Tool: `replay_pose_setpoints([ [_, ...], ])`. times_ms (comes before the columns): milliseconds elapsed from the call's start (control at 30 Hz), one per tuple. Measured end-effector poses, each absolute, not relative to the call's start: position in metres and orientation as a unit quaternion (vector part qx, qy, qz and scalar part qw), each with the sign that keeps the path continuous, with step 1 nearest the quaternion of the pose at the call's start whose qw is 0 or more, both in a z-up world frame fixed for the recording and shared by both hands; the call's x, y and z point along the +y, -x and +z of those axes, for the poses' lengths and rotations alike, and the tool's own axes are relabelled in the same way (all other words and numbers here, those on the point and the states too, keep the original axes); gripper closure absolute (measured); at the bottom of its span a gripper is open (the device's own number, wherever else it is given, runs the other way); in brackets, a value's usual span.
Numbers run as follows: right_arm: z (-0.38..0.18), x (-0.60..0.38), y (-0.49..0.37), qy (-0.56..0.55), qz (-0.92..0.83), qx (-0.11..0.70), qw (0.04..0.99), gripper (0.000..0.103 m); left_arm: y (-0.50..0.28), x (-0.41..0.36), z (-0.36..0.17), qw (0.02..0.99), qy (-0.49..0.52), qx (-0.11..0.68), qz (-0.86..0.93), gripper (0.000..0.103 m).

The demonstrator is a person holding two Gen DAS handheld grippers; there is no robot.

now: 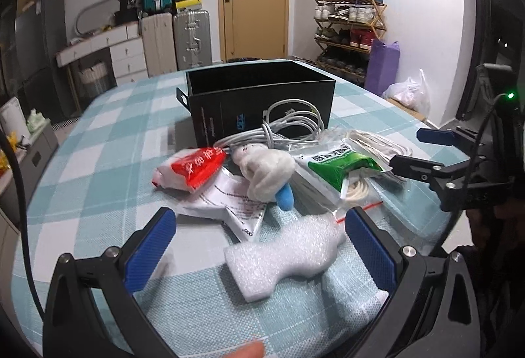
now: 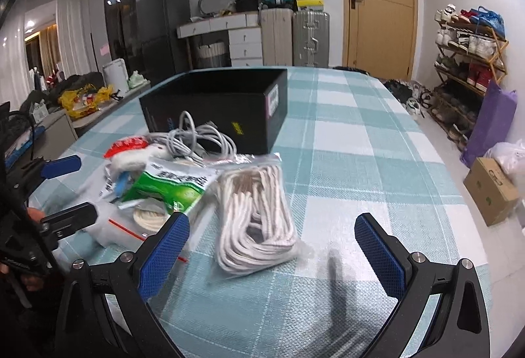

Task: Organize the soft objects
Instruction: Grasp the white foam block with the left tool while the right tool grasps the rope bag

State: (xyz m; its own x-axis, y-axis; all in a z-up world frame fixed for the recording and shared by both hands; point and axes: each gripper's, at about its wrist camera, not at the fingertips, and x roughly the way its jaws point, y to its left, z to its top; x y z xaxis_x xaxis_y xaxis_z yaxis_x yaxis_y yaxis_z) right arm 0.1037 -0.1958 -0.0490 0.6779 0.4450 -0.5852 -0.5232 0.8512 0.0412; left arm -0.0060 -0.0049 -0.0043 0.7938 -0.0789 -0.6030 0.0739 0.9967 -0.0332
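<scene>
We take the black box (image 1: 261, 102) on the checked tablecloth (image 1: 98, 141) as our landmark; it stands open-topped, and every soft thing lies in front of it, on the near side.

Furthest left of the box's front we see a red-and-white packet (image 1: 190, 169). Next to it, just right, lies a white plush toy (image 1: 267, 169) with a blue end, resting on a printed white paper (image 1: 234, 204). A coil of grey cable (image 1: 282, 125) leans against the box's front face, behind the toy. Right of the toy sits a green-labelled bag (image 1: 341, 166), and furthest right, in front of the box's right corner, a clear bag of white cord (image 2: 259, 220).

Nearest to us, well in front of the box, a piece of white foam (image 1: 285, 254) lies between the fingers of our left gripper (image 1: 261, 249), whose jaws stand wide apart around it without touching it.

Our right gripper (image 2: 272, 253) also stands wide apart, empty, with the cord bag lying between its fingers.
</scene>
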Motion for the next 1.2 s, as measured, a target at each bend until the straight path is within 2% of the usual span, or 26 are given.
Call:
replay_pose_setpoints([
  [100, -0.052, -0.194, -0.107, 0.069, 0.264, 0.315, 0.909, 0.001, 0.005, -0.003, -0.006, 0.945, 0.006, 0.324, -0.04, 0.0],
  [300, -0.059, -0.189, -0.114, 0.078, 0.267, 0.338, 0.899, 0.019, 0.007, -0.007, -0.01, 0.943, -0.013, 0.33, -0.048, 0.001],
  [700, -0.062, -0.173, -0.122, 0.096, 0.275, 0.348, 0.891, 0.029, 0.004, -0.015, -0.016, 0.935, -0.03, 0.348, -0.054, 0.002],
  [833, -0.064, -0.17, -0.124, 0.1, 0.275, 0.35, 0.89, 0.034, 0.004, -0.019, -0.019, 0.932, -0.035, 0.355, -0.059, 0.011],
  [967, -0.063, -0.17, -0.123, 0.101, 0.278, 0.348, 0.89, 0.039, 0.004, -0.021, -0.019, 0.93, -0.032, 0.358, -0.07, 0.028],
  [1200, -0.062, -0.171, -0.115, 0.104, 0.288, 0.336, 0.891, 0.052, 0.007, -0.016, -0.016, 0.931, -0.023, 0.356, -0.076, 0.034],
])
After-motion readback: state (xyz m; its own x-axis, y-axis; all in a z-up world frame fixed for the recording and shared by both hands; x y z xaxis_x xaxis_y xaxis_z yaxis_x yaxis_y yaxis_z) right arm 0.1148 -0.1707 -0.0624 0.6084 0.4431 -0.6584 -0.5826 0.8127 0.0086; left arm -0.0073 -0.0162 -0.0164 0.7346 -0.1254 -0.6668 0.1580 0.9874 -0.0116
